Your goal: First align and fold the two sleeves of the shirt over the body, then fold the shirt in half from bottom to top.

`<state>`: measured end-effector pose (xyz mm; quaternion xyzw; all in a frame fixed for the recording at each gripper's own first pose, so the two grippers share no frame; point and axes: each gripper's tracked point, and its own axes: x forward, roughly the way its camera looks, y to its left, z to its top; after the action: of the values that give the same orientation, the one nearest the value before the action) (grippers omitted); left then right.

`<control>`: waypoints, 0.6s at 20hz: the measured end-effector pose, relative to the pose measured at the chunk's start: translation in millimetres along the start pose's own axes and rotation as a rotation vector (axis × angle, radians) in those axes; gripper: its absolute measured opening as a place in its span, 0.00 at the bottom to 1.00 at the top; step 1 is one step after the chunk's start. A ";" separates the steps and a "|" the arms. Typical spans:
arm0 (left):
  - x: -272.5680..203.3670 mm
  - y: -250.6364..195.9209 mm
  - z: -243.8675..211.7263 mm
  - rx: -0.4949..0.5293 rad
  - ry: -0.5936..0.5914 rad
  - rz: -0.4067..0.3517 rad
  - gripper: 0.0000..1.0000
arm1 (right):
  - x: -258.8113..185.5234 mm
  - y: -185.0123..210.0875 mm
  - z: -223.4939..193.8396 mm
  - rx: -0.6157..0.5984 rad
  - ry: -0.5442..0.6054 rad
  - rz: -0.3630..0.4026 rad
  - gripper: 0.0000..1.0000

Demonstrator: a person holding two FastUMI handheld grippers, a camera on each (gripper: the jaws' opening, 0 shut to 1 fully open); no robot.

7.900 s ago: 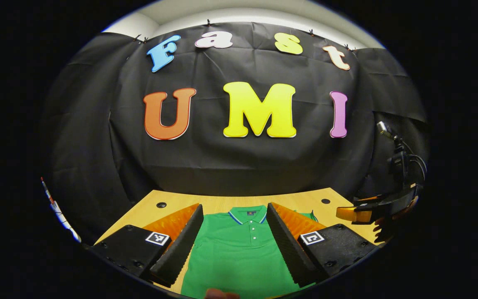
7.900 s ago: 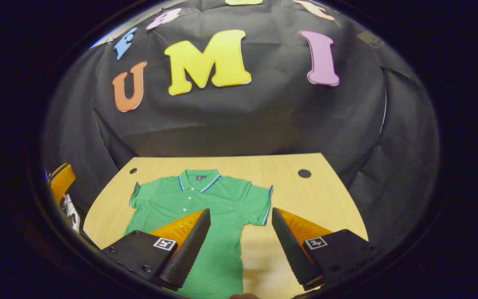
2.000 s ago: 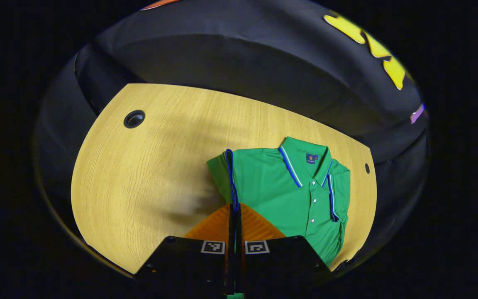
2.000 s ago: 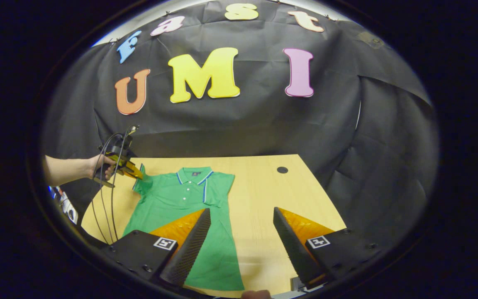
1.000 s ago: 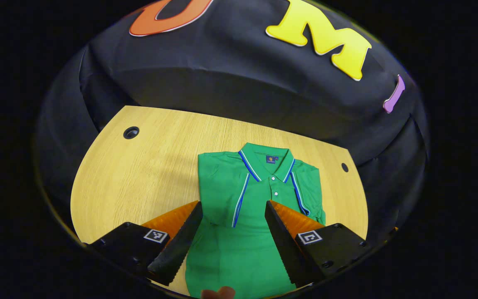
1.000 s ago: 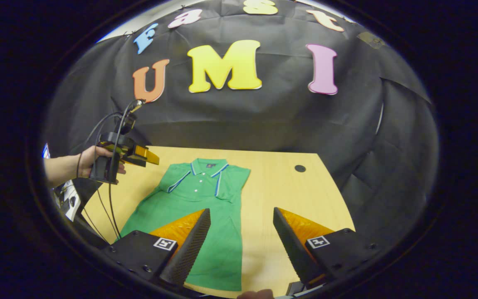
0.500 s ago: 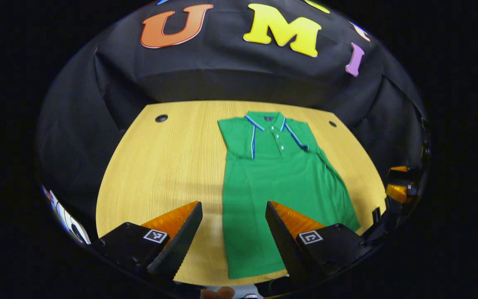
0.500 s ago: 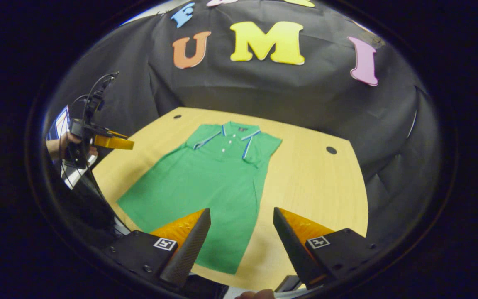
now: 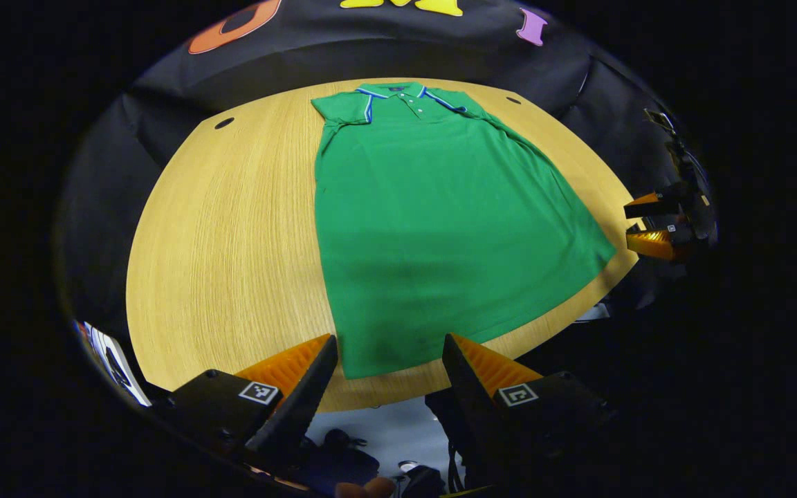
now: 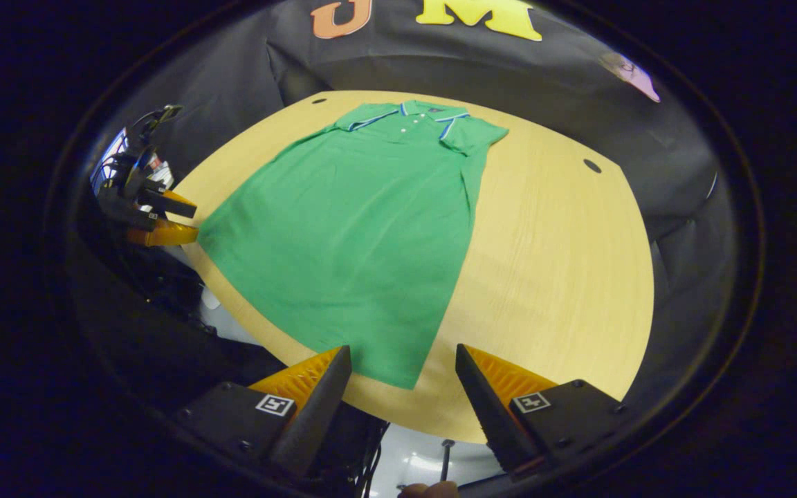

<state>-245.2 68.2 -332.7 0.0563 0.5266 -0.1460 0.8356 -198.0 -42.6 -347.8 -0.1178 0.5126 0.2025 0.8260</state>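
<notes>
A green polo shirt [image 9: 433, 207] lies flat on the wooden table [image 9: 232, 228], collar at the far end, both sleeves folded in over the body. In the left gripper view my left gripper [image 9: 388, 360] stands open just above the shirt's near left hem corner [image 9: 357, 363]. In the right gripper view the shirt [image 10: 364, 214] runs away from me, and my right gripper [image 10: 402, 366] is open over its near right hem corner [image 10: 398, 377]. Neither gripper holds cloth. The right gripper [image 9: 654, 221] also shows off the table's right edge, and the left gripper [image 10: 156, 214] at the table's left edge.
Round cable holes [image 9: 224, 123] [image 10: 591, 165] sit in the table's far corners. The table's near edge [image 9: 385, 398] runs just below the hem, with floor and dark gear [image 9: 343, 443] beneath it. Black cloth walls the booth behind.
The left sleeve was folded over the body and let go. Both grippers then drew back along the shirt to the near hem corners and tilted down, staying open.
</notes>
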 end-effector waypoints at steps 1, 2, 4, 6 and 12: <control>6.5 -1.7 -4.7 0.020 0.000 0.004 0.99 | 4.4 1.8 -3.1 -0.005 0.007 0.003 0.98; 8.1 0.2 -6.2 0.040 0.008 0.009 0.99 | 9.1 3.4 -5.0 -0.011 0.015 0.004 0.98; 12.3 1.6 -10.2 0.060 0.019 0.011 0.99 | 16.9 6.4 -6.2 -0.030 0.024 0.005 0.98; 15.2 0.9 -13.0 0.058 0.028 0.009 0.99 | 24.4 8.0 -8.5 -0.041 0.035 0.003 0.98; 23.0 1.3 -16.2 0.061 0.046 0.019 0.98 | 42.3 11.6 -15.0 -0.057 0.073 0.000 0.99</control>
<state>-249.5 69.3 -360.4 0.0900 0.5403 -0.1530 0.8226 -198.7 -29.3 -392.3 -0.1485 0.5364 0.2124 0.8032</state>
